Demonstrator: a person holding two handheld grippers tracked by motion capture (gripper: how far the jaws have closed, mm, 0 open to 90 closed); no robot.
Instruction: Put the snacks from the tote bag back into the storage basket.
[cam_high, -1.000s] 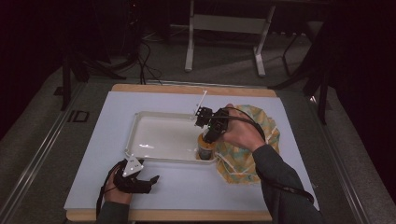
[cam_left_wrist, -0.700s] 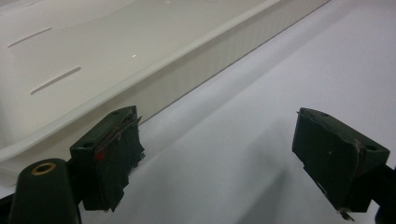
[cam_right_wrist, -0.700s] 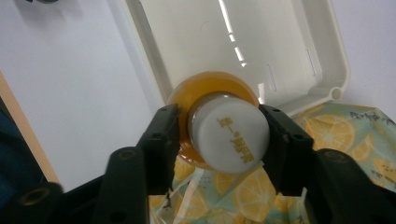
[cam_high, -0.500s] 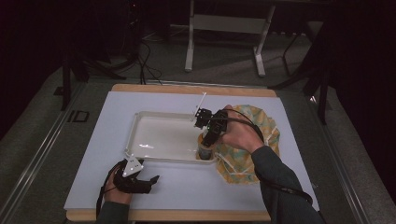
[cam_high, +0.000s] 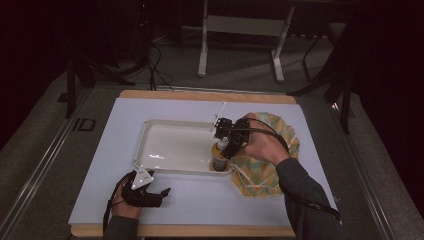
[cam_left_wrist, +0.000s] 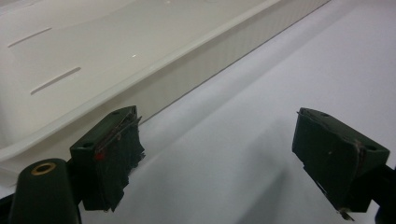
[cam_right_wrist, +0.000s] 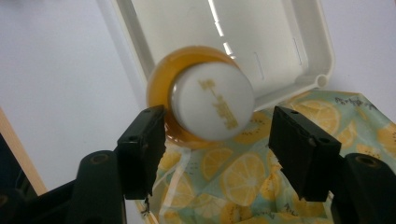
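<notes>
Left gripper (cam_high: 162, 191), high view: resting on the white mat (cam_high: 210, 205) at the near left, held by the left hand (cam_high: 131, 196), with its grey plate (cam_high: 142, 177) on top. Left gripper view: its jaws stand wide apart with nothing between them; the bare mat lies ahead and the ribbed outer wall of the white tray (cam_left_wrist: 196, 70) runs just beyond the left jaw.

Centre, high view: the tray (cam_high: 150, 131) lies ahead and to the right of the left gripper.

Right gripper (cam_high: 224, 146), high view: held by the right hand (cam_high: 260, 145) over the tray's near right corner, pointing down at a small amber bottle (cam_high: 218, 159) standing upright there. Right gripper view: its jaws are spread, one on each side of the bottle (cam_right_wrist: 161, 91) and its white cap (cam_right_wrist: 212, 101). Whether the left jaw touches the bottle cannot be told; the right jaw is clear of it. A cloth (cam_right_wrist: 243, 179) printed with lemon slices lies under and behind the jaws, beside the tray corner (cam_right_wrist: 322, 70). In the high view the cloth (cam_high: 260, 172) spreads beneath the right hand, to the right of the tray.
</notes>
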